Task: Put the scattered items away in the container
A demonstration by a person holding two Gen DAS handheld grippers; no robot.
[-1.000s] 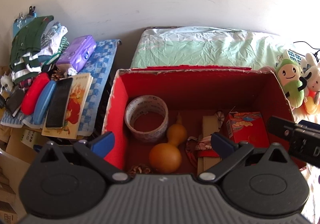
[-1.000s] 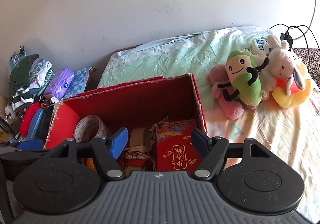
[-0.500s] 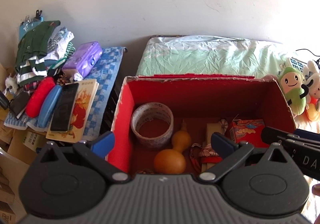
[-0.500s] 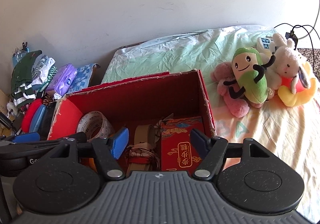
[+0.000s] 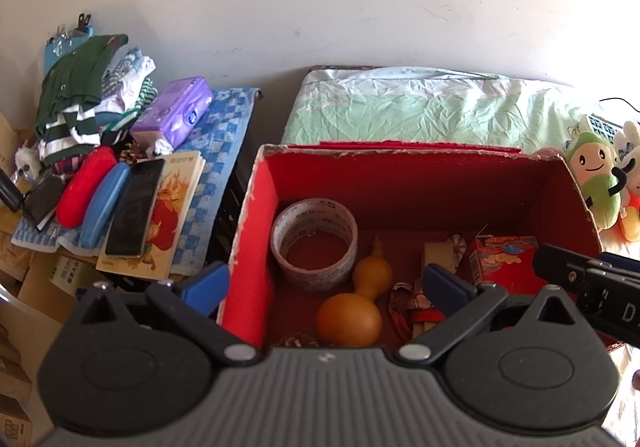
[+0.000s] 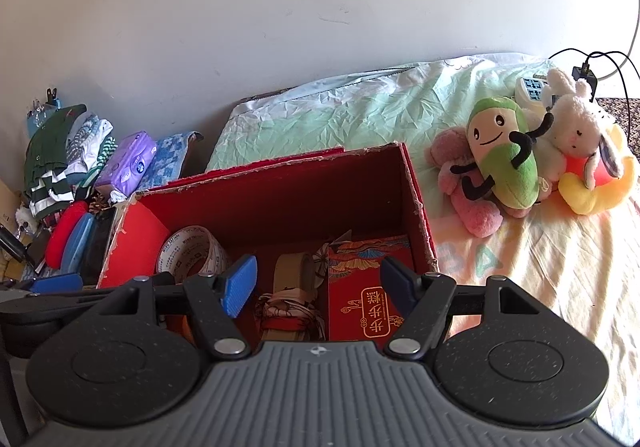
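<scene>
Both the left gripper [image 5: 326, 281] and right gripper [image 6: 316, 279] hang spread apart and empty above the red cardboard box [image 5: 420, 183] holding a tape roll [image 5: 314, 243] and gourd [image 5: 358, 303].

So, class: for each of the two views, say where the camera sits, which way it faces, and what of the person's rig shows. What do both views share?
Left wrist view: sits on the left claw, facing forward and down into the red box; its open fingers show, and the right claw juts in at right.
Right wrist view: sits on the right claw, facing the box's right side and the plush toys; its open fingers show, the left claw at left.
Shared: box, tape roll, red packet.
</scene>
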